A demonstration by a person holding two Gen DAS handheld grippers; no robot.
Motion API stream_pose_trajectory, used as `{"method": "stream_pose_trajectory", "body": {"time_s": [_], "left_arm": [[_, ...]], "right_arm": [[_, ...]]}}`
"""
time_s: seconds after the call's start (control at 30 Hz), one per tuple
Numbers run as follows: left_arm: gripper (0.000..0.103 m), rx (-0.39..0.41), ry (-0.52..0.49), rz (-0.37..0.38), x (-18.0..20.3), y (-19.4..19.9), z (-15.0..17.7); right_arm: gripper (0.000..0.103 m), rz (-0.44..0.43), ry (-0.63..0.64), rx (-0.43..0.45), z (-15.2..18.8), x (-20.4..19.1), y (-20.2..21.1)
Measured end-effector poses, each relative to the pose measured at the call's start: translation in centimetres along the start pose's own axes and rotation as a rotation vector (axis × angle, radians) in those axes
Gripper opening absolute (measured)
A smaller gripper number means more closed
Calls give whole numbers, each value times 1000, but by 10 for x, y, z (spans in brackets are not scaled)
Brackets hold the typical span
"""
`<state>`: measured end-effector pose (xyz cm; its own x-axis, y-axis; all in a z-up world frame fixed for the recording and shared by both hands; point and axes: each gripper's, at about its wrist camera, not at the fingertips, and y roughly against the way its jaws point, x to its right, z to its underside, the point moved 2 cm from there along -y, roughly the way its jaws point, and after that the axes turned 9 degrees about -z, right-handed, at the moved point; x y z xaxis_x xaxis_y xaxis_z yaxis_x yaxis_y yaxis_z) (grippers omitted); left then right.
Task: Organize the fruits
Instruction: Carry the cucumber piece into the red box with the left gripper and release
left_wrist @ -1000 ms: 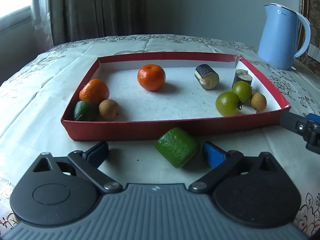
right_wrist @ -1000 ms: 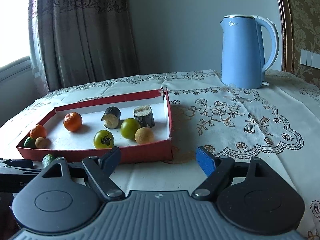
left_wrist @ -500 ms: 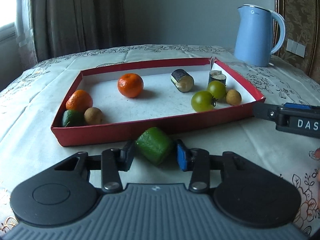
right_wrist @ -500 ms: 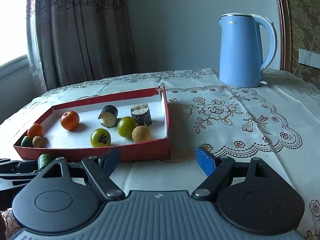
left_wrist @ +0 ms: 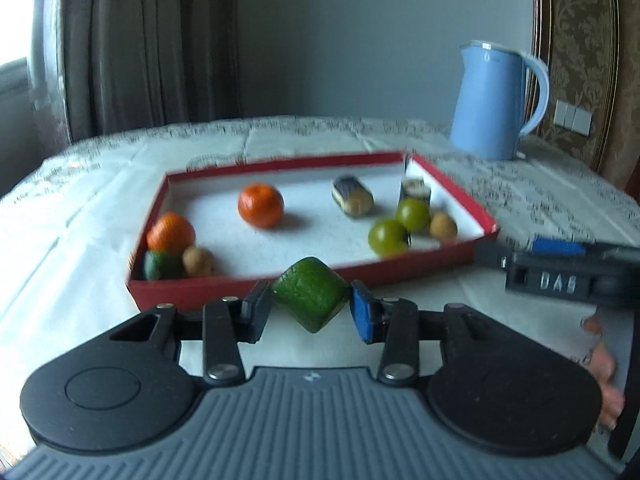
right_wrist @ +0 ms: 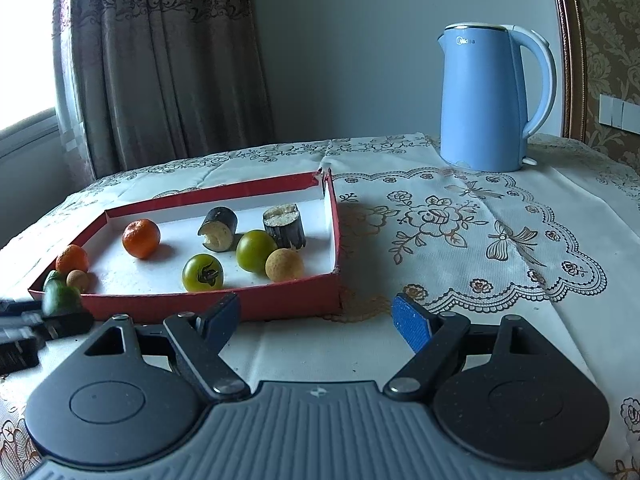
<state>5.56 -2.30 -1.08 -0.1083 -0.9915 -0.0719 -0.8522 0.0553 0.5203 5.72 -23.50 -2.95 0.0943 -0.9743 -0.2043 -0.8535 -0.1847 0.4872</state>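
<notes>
Left wrist view is motion-blurred; fruit outlines in the red tray (left_wrist: 448, 258) are soft. At its 8 o'clock corner an orange (left_wrist: 171, 232), a dark green piece (left_wrist: 160, 266) and a brown fruit (left_wrist: 198, 261) crowd together, partly overlapping. The left gripper (left_wrist: 311, 306) clamps the green cucumber chunk (left_wrist: 310, 298), raised before the tray's near wall at 6 o'clock; the right wrist view shows that chunk only at its left edge, half cut off. The right gripper (right_wrist: 316, 316) stands wide with nothing between its pads; the left view shows only its side at 3 o'clock, with fingers (left_wrist: 600, 360) of the person's hand behind. Only the right view resolves the blue kettle (right_wrist: 486, 100) and tablecloth (right_wrist: 460, 240) pattern clearly.
</notes>
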Motion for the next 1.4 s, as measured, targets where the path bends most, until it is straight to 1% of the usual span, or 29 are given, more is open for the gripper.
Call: {"method": "stream_pose_trajectory", "body": {"time_s": [0.1, 0.2, 0.27, 0.37, 0.5, 0.6, 1.0, 1.2, 1.3, 1.37, 1.4], "left_arm": [[39, 20, 13, -24, -6, -3, -15], [39, 24, 31, -49, -12, -15, -28], [39, 5, 40, -71, -17, -31, -35], [39, -33, 72, -81, -24, -54, -39], [39, -61, 80, -96, -30, -75, -39], [39, -86, 94, -90, -34, -85, -36], [39, -89, 88, -99, -33, -101, -35], [40, -78, 68, -118, -29, -102, -34], [40, -78, 73, -115, -30, -102, -34], [43, -79, 78, -113, -30, -100, -34], [46, -78, 79, -109, -31, -98, -33]], "right_arm": [[83, -4, -1, -3, 0, 0, 0], [83, -2, -1, -4, 1, 0, -1], [83, 0, -1, -6, 1, 0, -1], [83, 2, -1, -9, 1, 0, -1], [83, 1, 0, -17, 1, 0, -3], [83, 1, 1, -23, 1, 0, -4], [83, 4, 1, -41, 2, 0, -8], [83, 5, 2, -43, 2, 0, -8], [83, 5, 1, -45, 3, 0, -8], [83, 6, 1, -47, 3, 0, -9], [83, 7, 0, -48, 3, 1, -9]]}}
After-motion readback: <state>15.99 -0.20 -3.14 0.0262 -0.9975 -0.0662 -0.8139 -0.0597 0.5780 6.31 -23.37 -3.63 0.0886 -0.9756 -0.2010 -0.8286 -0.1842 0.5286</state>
